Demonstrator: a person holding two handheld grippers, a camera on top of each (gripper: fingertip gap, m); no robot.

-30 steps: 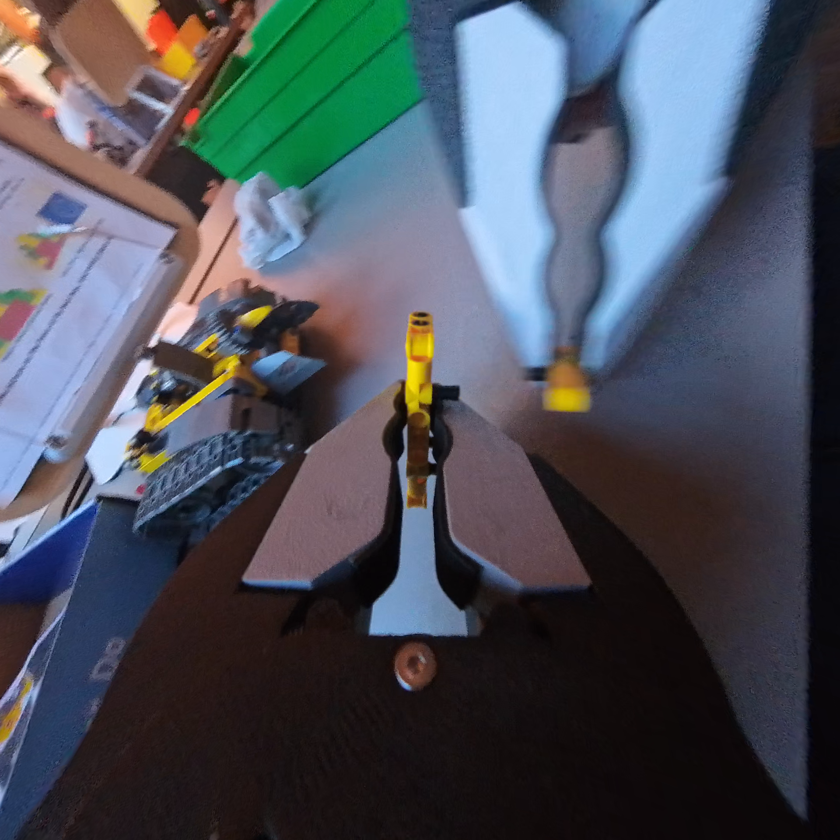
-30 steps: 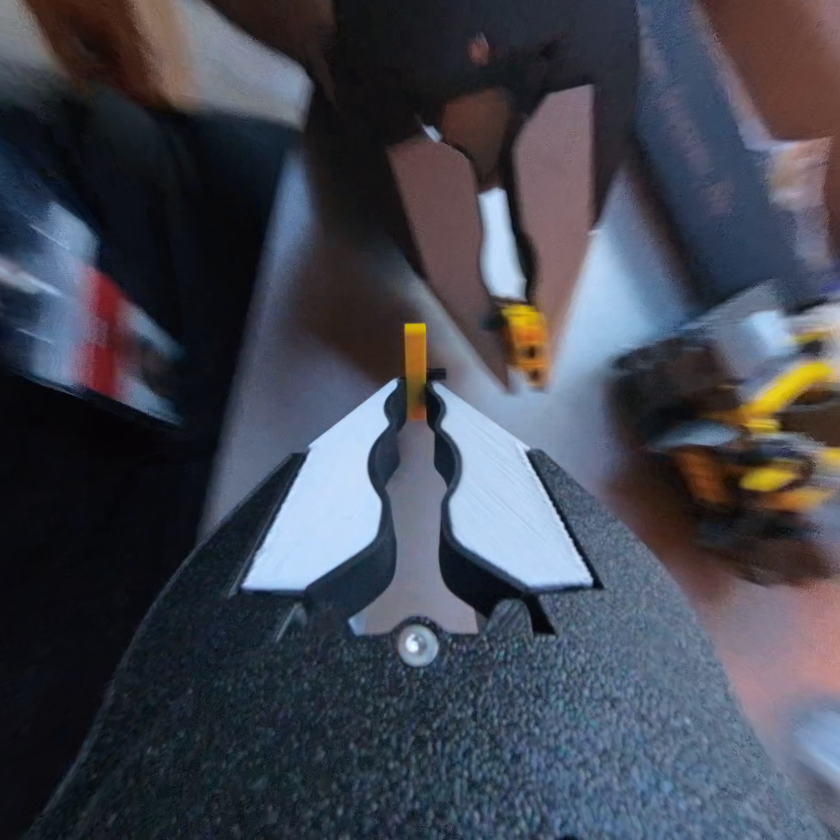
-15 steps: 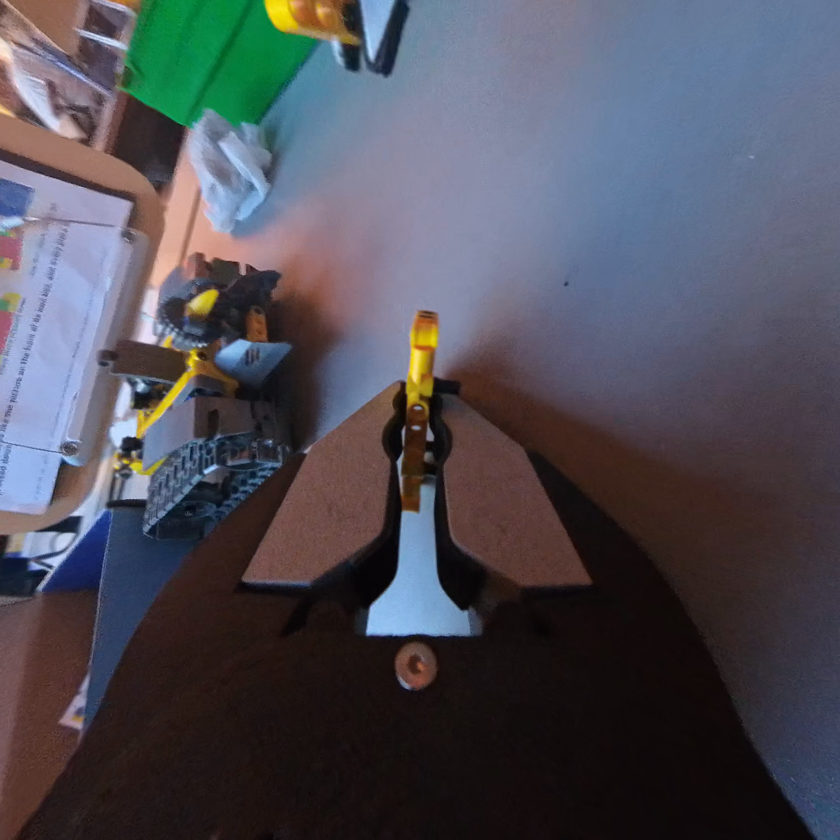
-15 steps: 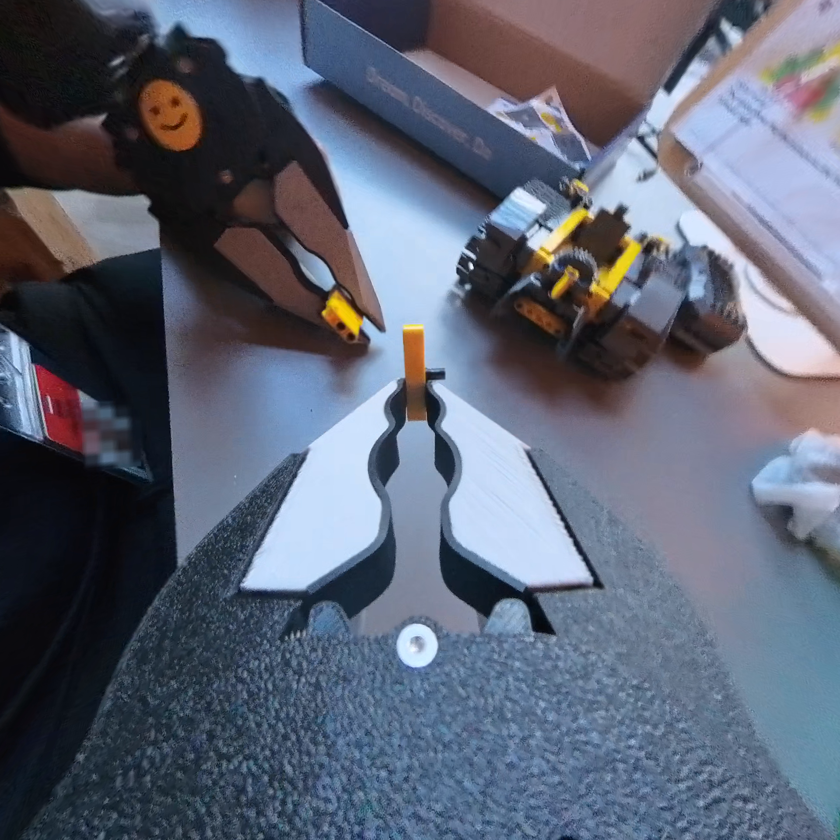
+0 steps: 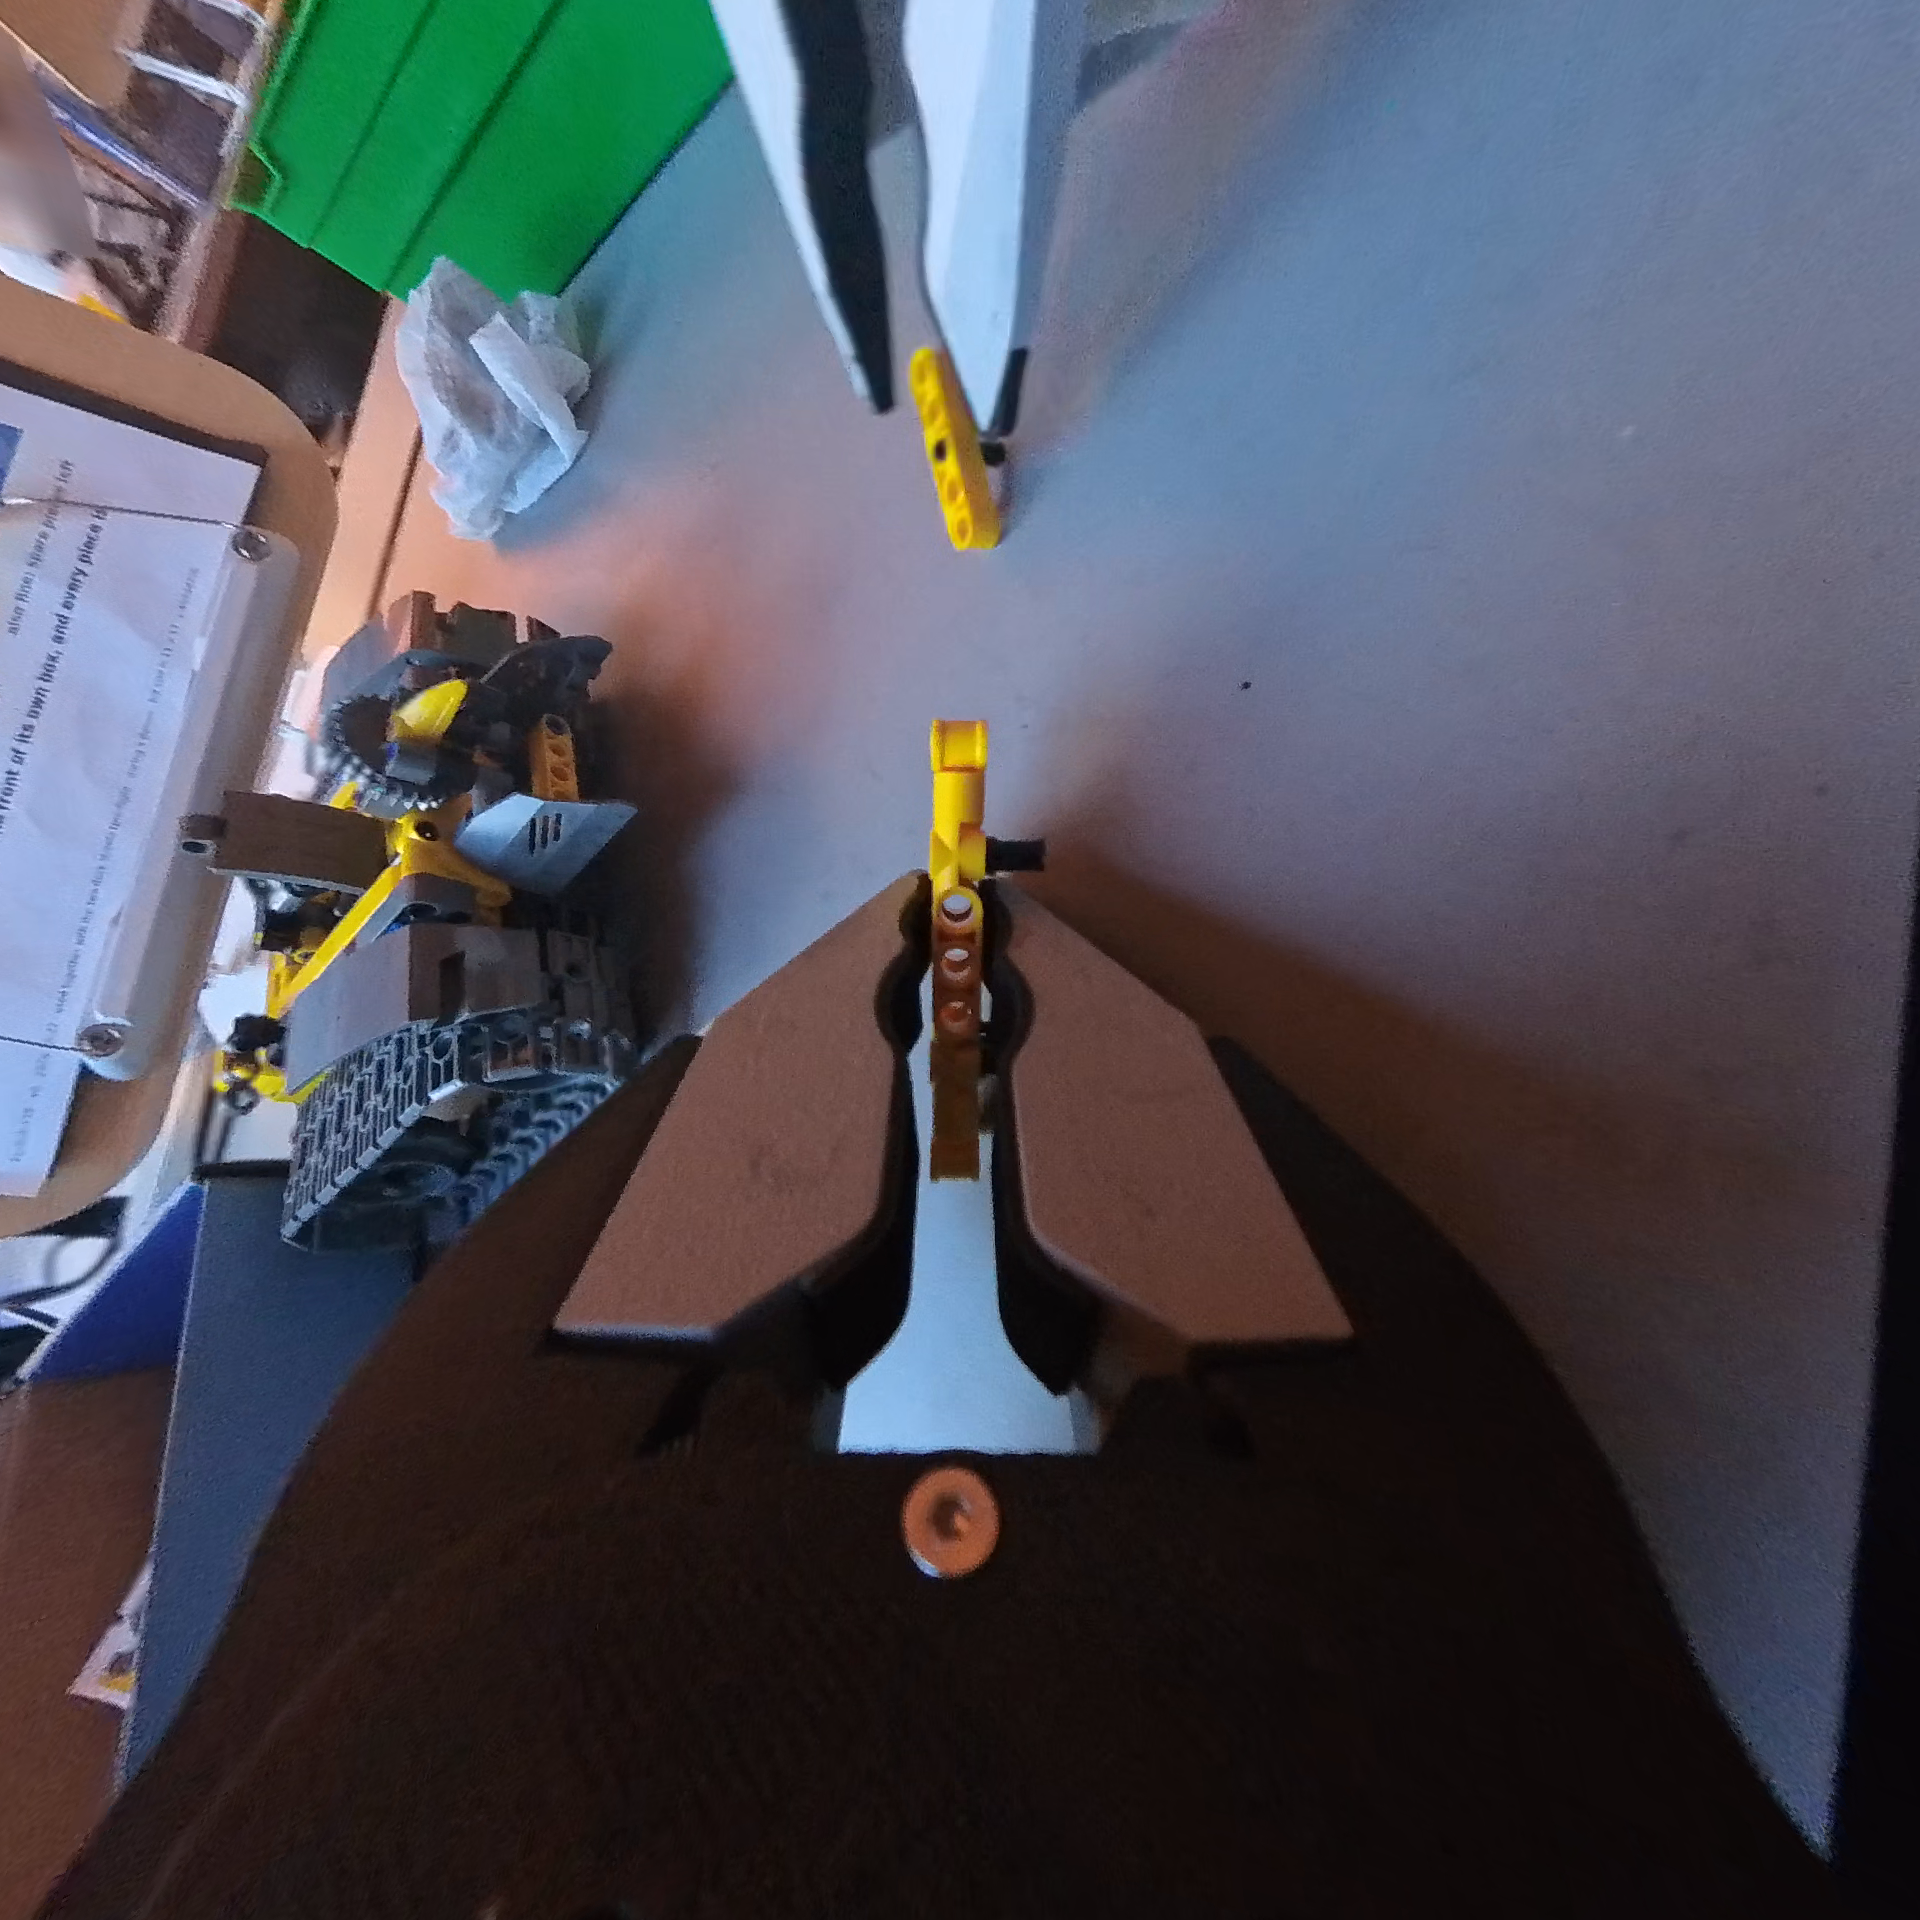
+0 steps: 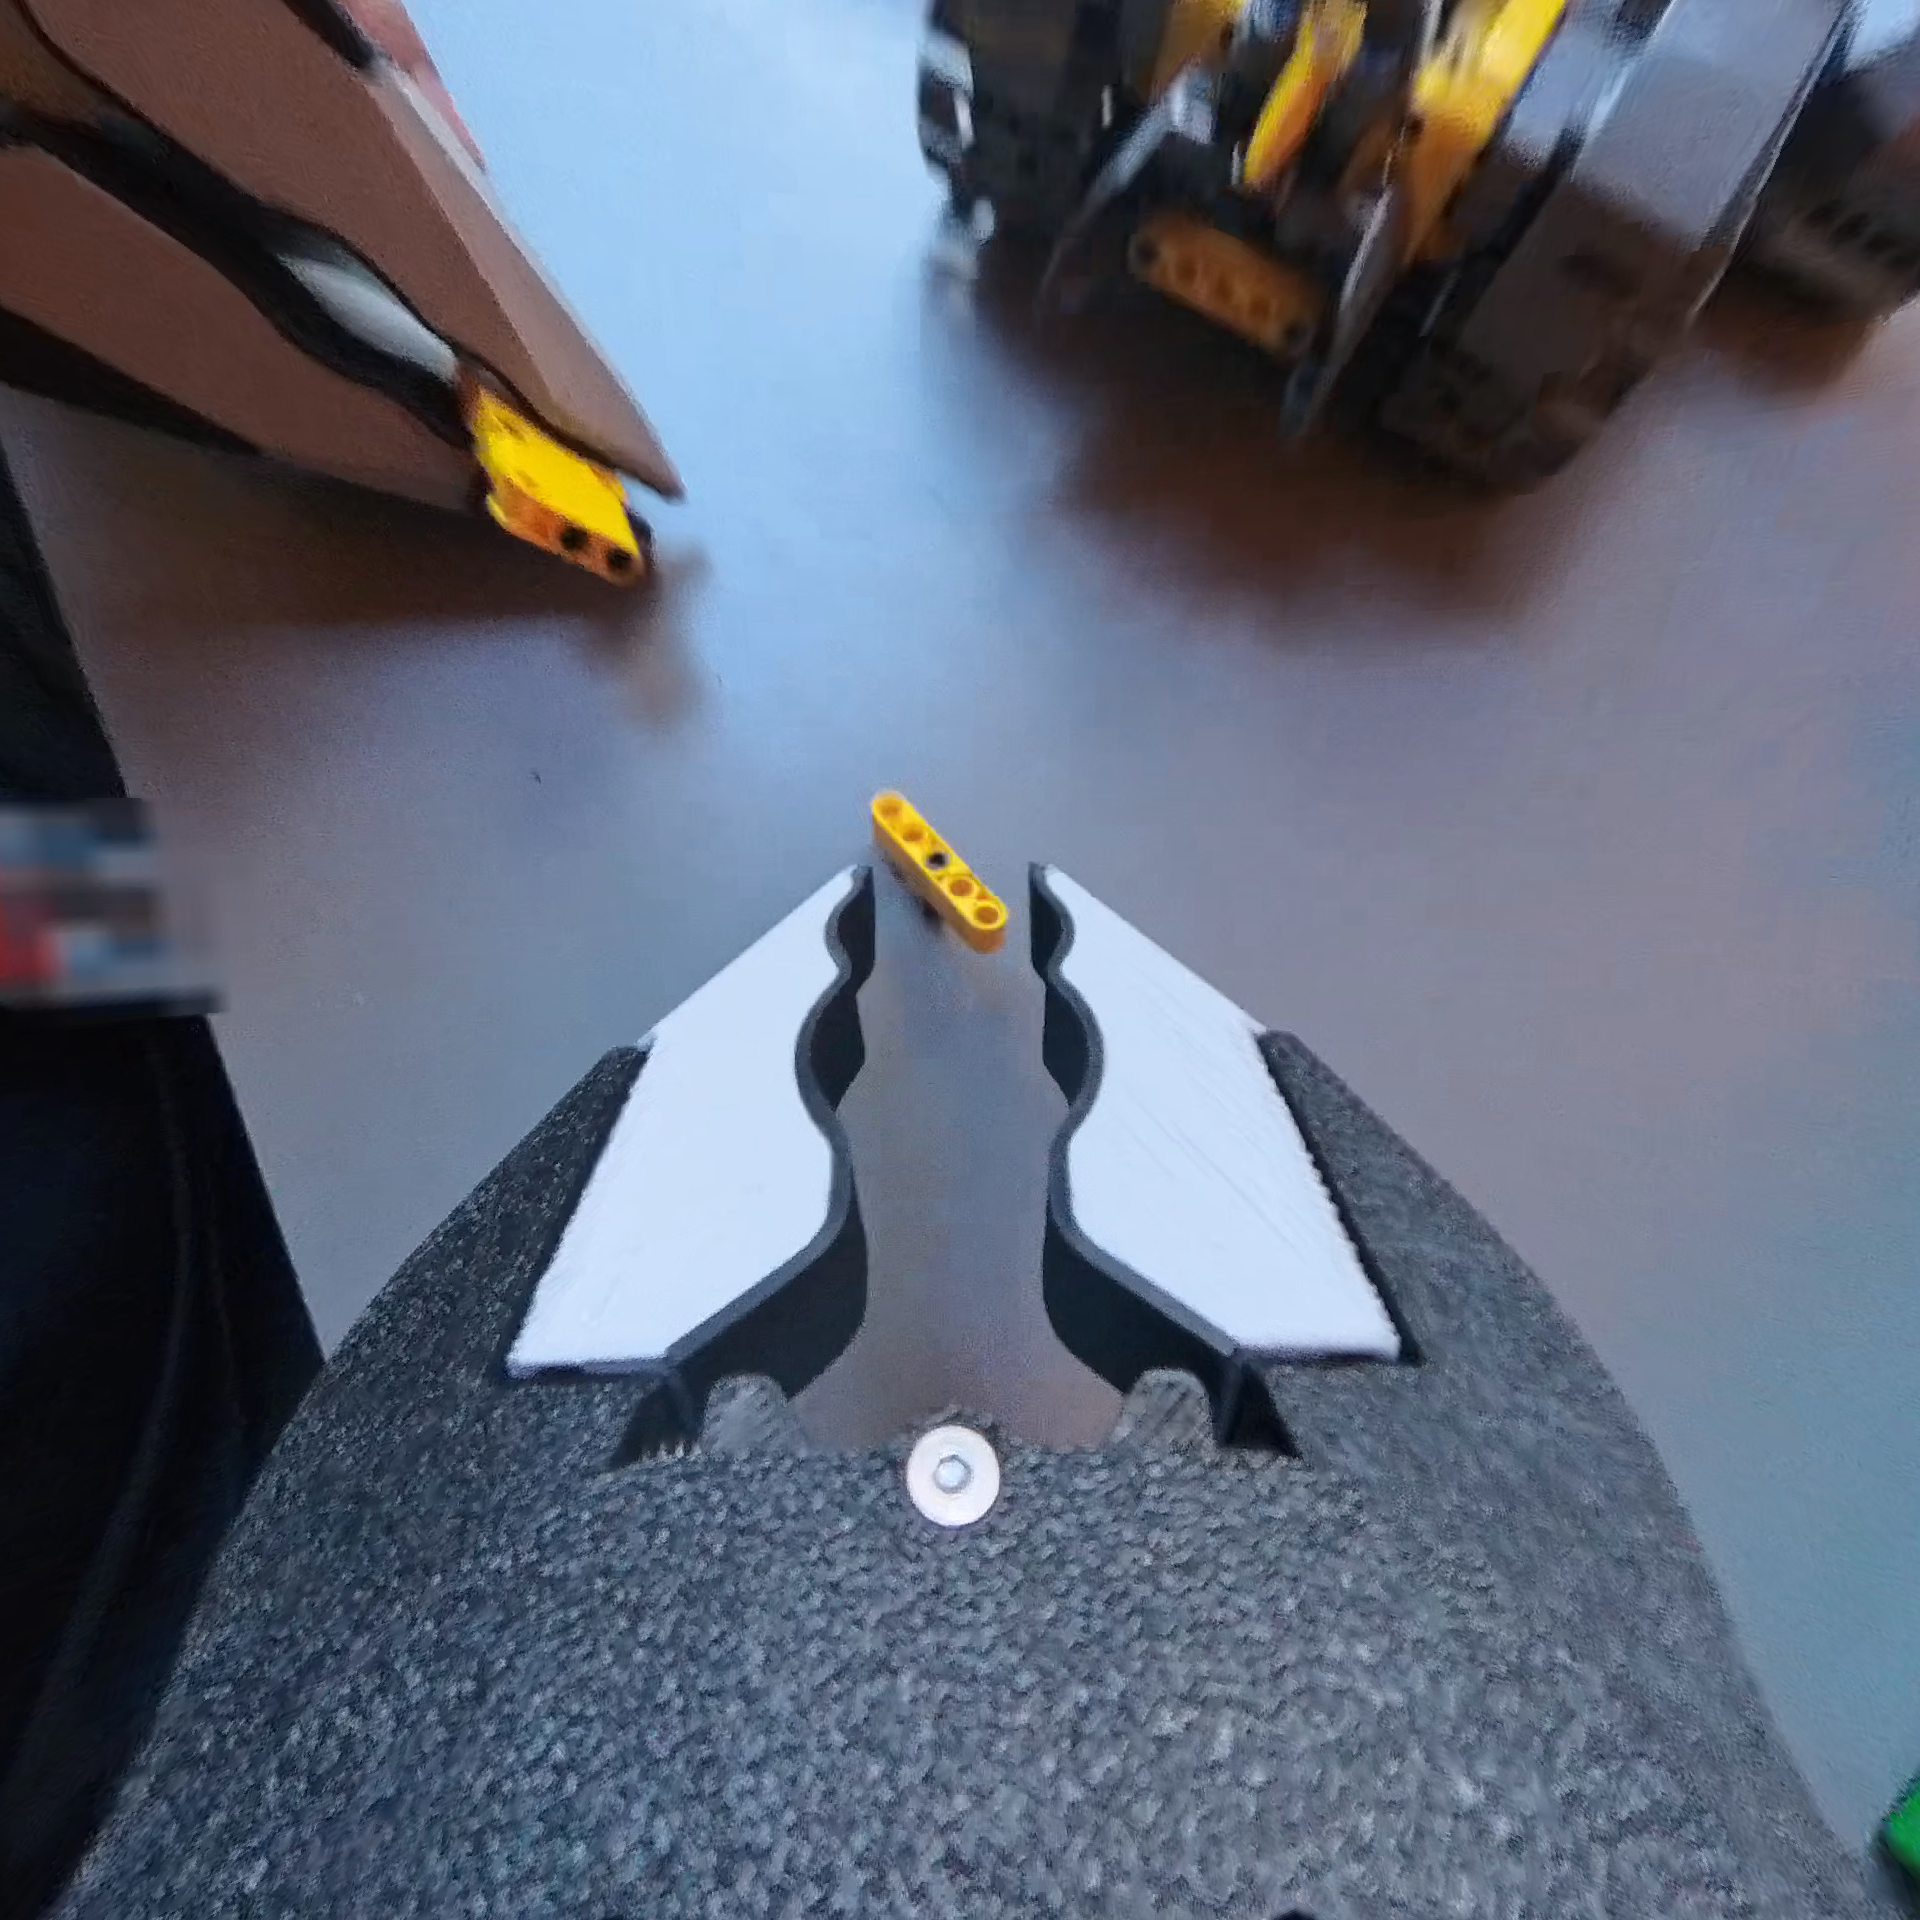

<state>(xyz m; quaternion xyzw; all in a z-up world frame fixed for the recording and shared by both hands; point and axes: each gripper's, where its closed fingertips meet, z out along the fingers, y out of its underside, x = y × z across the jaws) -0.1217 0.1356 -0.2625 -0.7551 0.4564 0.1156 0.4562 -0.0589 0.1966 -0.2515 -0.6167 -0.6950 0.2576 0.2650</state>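
The left tongs (image 5: 958, 894) pinch a yellow holed beam assembly (image 5: 956, 831); the right tongs (image 6: 948, 883) stand wide around a small yellow beam (image 6: 938, 871) lying on the desk (image 6: 1351, 831).

Left tongs (image 5: 957, 894) closed, right tongs (image 6: 951, 883) parted

Short beam (image 6: 938, 871) is lying flat on the counter (image 6: 1351, 831), right between the right claw (image 6: 948, 878) tips. Left claw (image 6: 561, 488) is sitting at 10 o'clock gripping a longer beam (image 6: 556, 504), tracked model (image 6: 1403, 239) parking at 1 o'clock, well apart.
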